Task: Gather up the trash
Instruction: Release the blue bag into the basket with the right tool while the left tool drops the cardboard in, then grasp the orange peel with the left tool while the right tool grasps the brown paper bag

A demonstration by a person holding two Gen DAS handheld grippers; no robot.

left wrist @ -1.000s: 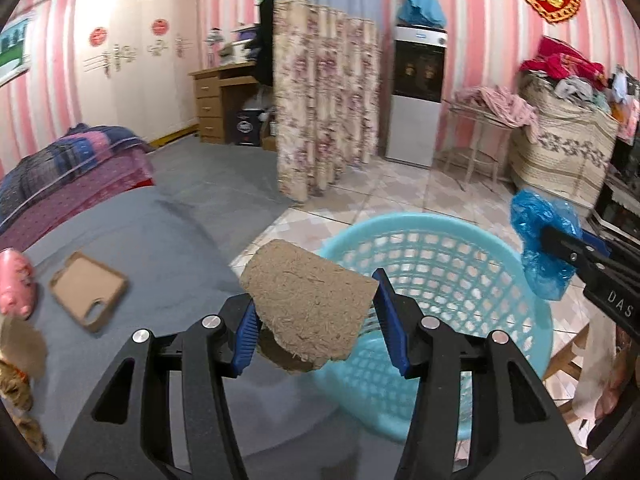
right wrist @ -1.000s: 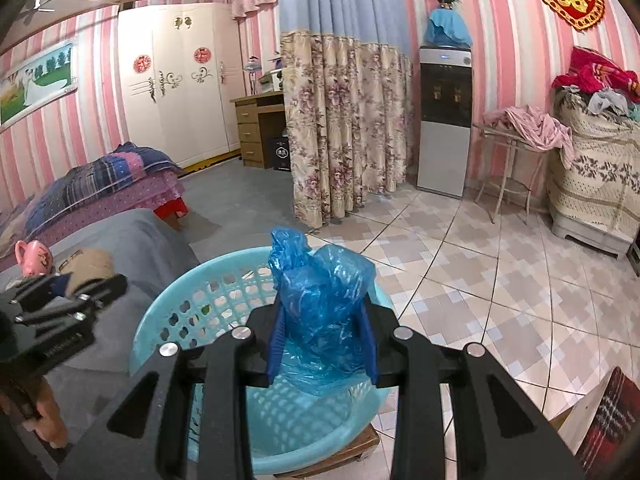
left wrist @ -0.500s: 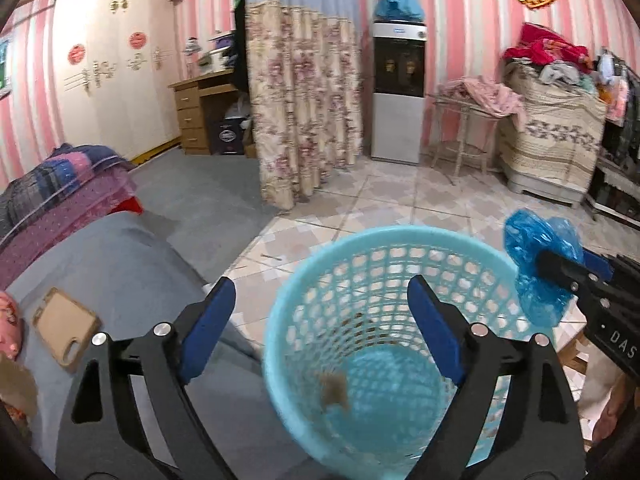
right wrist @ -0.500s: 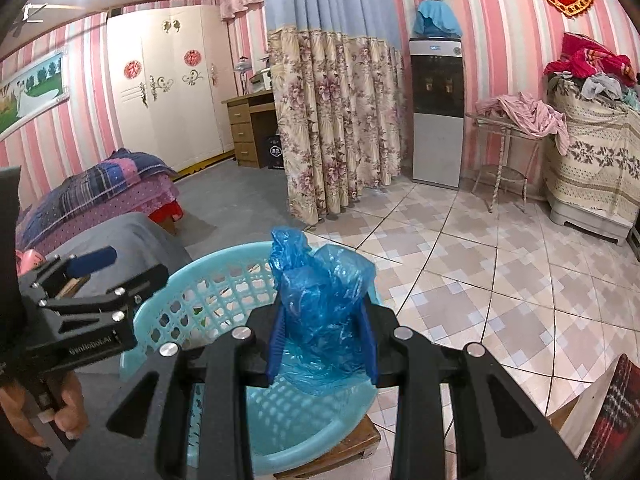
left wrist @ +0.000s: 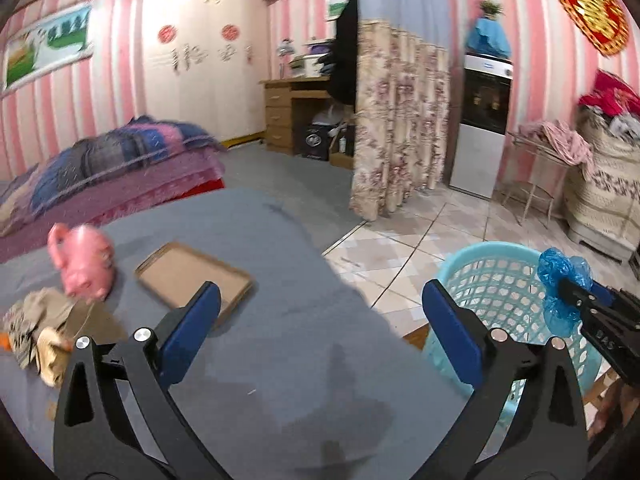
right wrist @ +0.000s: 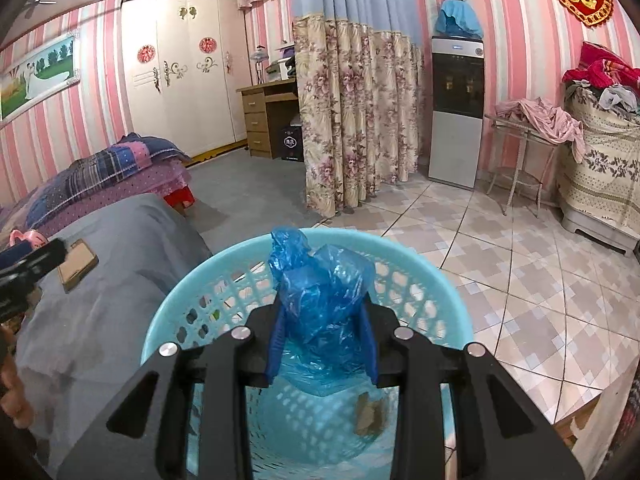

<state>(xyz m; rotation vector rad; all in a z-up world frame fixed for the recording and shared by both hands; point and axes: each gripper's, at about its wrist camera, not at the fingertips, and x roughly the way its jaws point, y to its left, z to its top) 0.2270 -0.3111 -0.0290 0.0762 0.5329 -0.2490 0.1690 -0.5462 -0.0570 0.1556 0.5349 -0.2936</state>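
My left gripper [left wrist: 320, 292] hovers over the grey cloth surface [left wrist: 280, 360]; its jaws are opening wide and nothing is between them. A heap of crumpled paper trash [left wrist: 40, 320] lies at the far left of that surface. My right gripper [right wrist: 323, 312] is shut on a crumpled blue plastic bag [right wrist: 320, 280] and holds it above the mouth of the light-blue mesh basket [right wrist: 420, 256]. A brown scrap [right wrist: 370, 412] lies at the bottom of the basket. In the left wrist view the basket [left wrist: 492, 280] stands at the right, with the blue bag [left wrist: 560, 272] over its rim.
A pink pig-shaped figure [left wrist: 84, 264] and a flat brown tray-like piece [left wrist: 192, 276] rest on the grey surface. Beyond are a quilt-covered bed [left wrist: 120, 160], a floral curtain [right wrist: 352, 120], a water dispenser [right wrist: 456, 108] and tiled floor [right wrist: 520, 260].
The left gripper let go of the brown scrap, which dropped into the basket, then swung left over the grey surface with its jaws spreading. The right gripper carried the blue bag further over the basket.
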